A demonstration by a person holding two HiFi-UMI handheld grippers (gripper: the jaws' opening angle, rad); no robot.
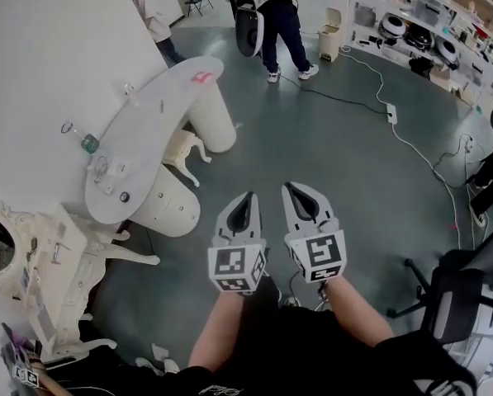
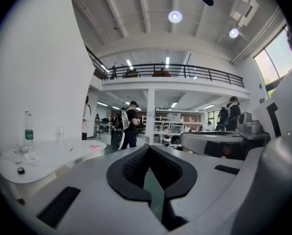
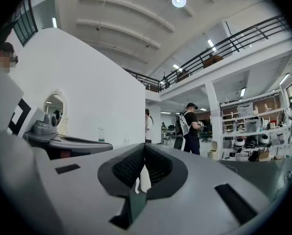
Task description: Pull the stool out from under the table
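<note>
A small cream stool [image 1: 182, 149] with curved legs stands under the white curved table [image 1: 151, 118], between its two round pedestals. My left gripper [image 1: 248, 196] and right gripper [image 1: 290, 188] are side by side over the grey floor, to the right of the table and well apart from the stool. Both are shut with nothing in them. In the left gripper view the shut jaws [image 2: 149, 149] point level across the room, with the table [image 2: 48, 156] at the left. In the right gripper view the jaws [image 3: 145, 148] also meet. The stool is hidden in both gripper views.
A bottle [image 1: 89, 143] and small items lie on the table. An ornate cream cabinet [image 1: 60, 271] stands at the lower left. Two people [image 1: 281, 19] stand at the back. A cable with a power strip [image 1: 391, 114] crosses the floor; a black office chair [image 1: 461, 295] is at the right.
</note>
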